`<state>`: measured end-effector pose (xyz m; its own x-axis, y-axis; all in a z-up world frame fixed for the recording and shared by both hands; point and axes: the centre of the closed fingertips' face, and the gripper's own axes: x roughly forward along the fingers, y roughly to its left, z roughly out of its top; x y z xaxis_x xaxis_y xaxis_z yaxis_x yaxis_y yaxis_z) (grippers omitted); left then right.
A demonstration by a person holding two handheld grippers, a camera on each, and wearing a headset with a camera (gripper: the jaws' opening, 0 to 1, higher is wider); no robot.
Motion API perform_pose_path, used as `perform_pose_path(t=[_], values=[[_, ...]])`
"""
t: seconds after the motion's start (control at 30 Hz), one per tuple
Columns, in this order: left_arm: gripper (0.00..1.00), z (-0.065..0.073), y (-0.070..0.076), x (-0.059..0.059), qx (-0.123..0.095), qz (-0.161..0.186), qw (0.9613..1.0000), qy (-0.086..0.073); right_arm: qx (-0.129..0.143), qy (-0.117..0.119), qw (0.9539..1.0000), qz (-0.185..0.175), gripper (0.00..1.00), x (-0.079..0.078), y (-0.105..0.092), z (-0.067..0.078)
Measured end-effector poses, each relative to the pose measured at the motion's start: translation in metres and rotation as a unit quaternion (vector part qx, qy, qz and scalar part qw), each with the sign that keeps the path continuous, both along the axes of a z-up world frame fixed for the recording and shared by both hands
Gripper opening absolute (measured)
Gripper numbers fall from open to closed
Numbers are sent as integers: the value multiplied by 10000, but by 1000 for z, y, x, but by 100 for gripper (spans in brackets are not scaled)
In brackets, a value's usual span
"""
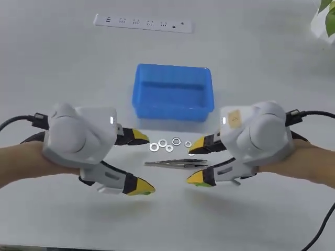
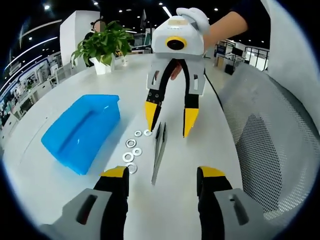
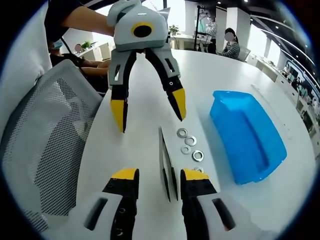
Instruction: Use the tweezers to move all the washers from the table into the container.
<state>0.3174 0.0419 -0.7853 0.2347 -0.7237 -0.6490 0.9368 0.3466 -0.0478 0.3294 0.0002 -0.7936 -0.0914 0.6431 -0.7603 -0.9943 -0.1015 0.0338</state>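
Across the middle of the matte white table (image 1: 63, 68), slim metal tweezers (image 1: 175, 163) lie flat, running from 9 to 3 o'clock in the head view. They are two thin polished blades, joined toward 9 o'clock and slightly apart toward 3 o'clock. Just beyond them, toward 12 o'clock, a loose cluster of washers (image 1: 163, 143) rests on the tabletop. These are small flat rings of shiny silver metal, some of them touching. Farther out at 12 o'clock stands the container (image 1: 172, 111), a shallow rectangular bin of glossy blue plastic with rounded corners and a flared rim.

The left gripper (image 1: 149, 162) comes in from 9 o'clock. It has a smooth white plastic shell and black jaws capped in yellow, and the jaws are spread wide and hold nothing. The right gripper (image 1: 189, 163), of the same make, faces it from 3 o'clock with its jaws likewise parted. The split end of the tweezers lies between those jaws on the table, unpinched.

Near the far edge at 11 o'clock lies a long white power strip (image 1: 143, 23). A leafy green plant (image 1: 325, 18) sits at 1 o'clock.
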Motion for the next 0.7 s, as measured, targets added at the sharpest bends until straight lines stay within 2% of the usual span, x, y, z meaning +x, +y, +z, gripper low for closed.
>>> perform_pose_path(t=[0.1, 0.2, 0.27, 0.5, 0.57, 0.7], values=[[51, -6, -2, -4, 125, -136, 9998, 91, -123, 2, 9999, 72, 31, -1, 2, -4], [49, -11, -3, -4, 207, -200, 9995, 122, -179, -43, 9998, 123, 28, 1, 3, -6], [49, -14, -4, -5, 164, -135, 9993, 305, -238, -59, 9996, 115, 27, 3, 3, -8], [42, -16, -6, 3, 285, -175, 9993, 155, -310, 26, 9994, 125, 21, 3, 5, -12], [37, -17, -4, 8, 384, -198, 9991, 11, -332, -9, 9993, 148, 18, 4, 6, -13], [31, -18, -4, 11, 496, -270, 9984, -34, -392, -72, 9991, 170, 15, 6, 6, -15]])
